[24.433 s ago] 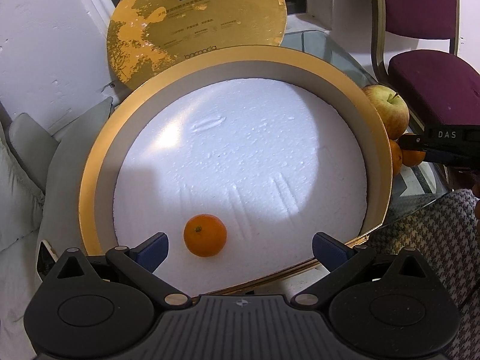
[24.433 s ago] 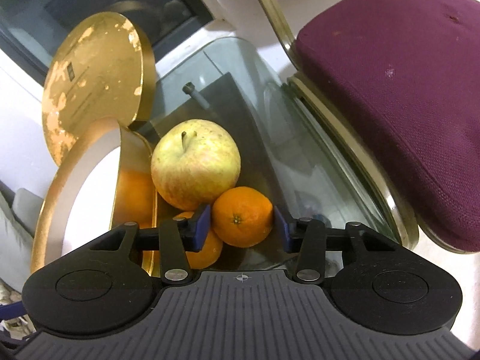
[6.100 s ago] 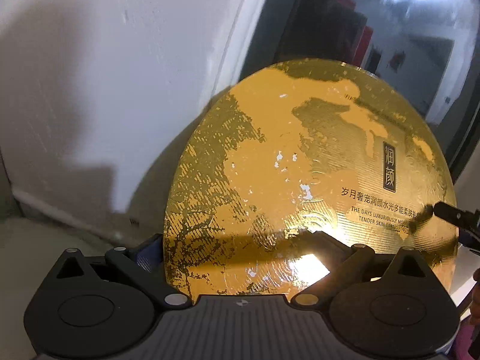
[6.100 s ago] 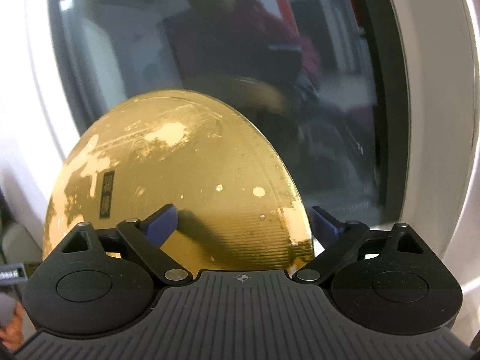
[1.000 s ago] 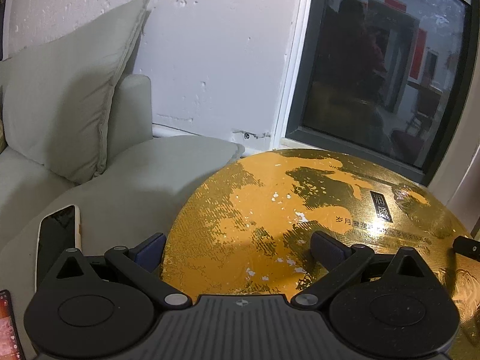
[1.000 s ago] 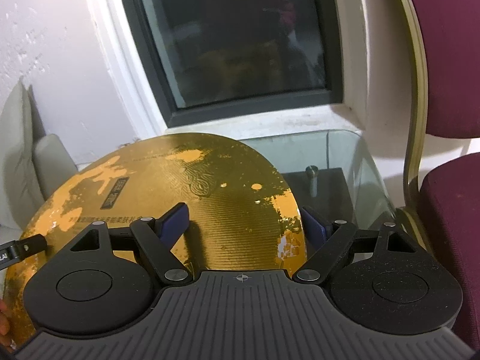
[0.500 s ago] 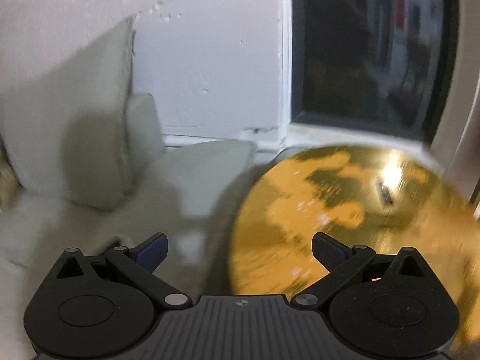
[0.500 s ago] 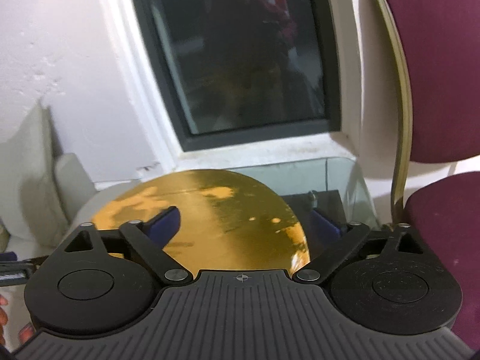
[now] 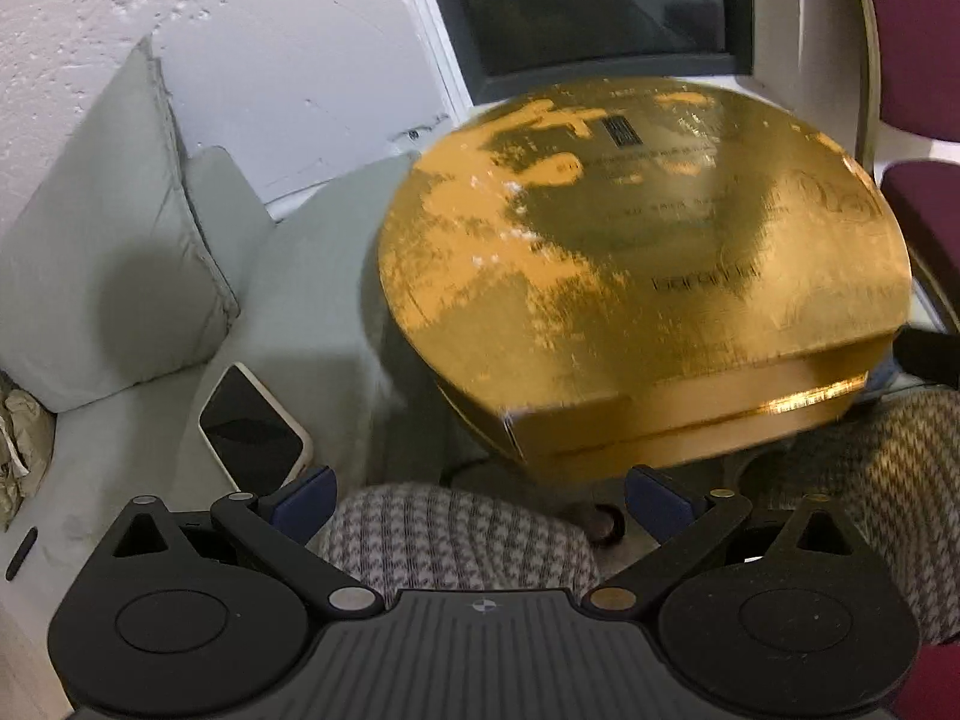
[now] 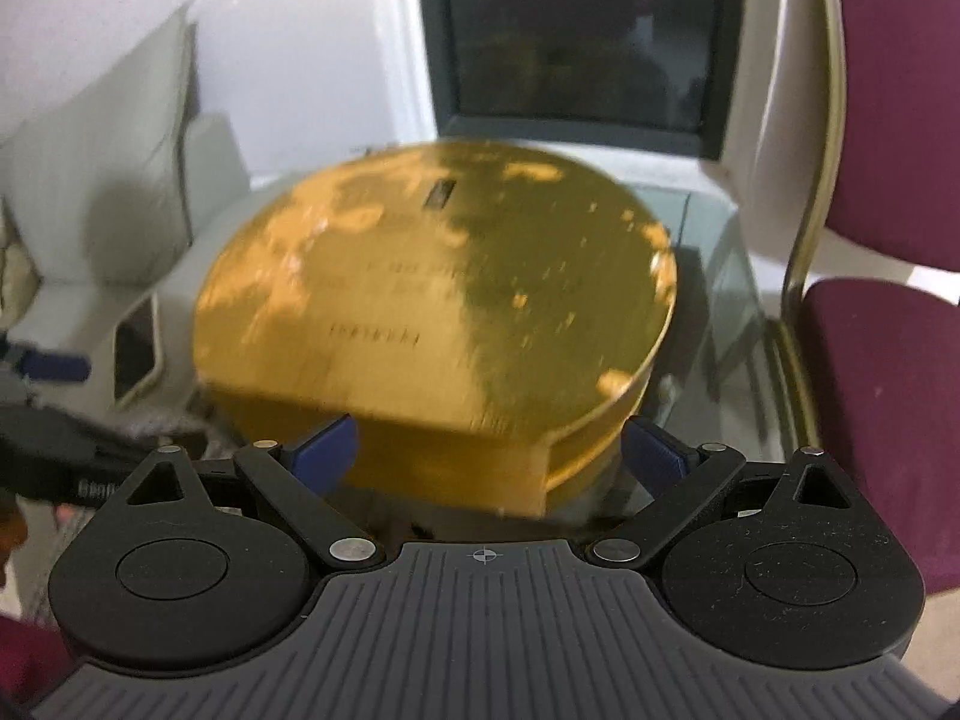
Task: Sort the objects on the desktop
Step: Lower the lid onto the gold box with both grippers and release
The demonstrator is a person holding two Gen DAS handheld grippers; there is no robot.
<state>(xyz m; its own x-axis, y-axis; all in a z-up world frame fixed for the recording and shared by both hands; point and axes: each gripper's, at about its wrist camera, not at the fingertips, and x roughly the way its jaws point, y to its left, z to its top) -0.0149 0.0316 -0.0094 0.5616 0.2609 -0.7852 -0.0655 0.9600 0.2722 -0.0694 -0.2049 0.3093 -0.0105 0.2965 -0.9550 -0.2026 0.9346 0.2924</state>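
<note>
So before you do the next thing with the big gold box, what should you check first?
1. Gold lid on the box: ok, it covers the top.
2. Lid sitting level all round: cannot tell, both views are blurred.
3. Left gripper open and empty: ok.
4. Right gripper open and empty: ok.
5. Fruit inside: cannot tell, the lid hides it.
6. Phone on the sofa, clear of the box: ok.

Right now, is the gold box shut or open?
Shut. The lid covers the base, only a thin seam around the side showing; neither gripper touches it.
</note>
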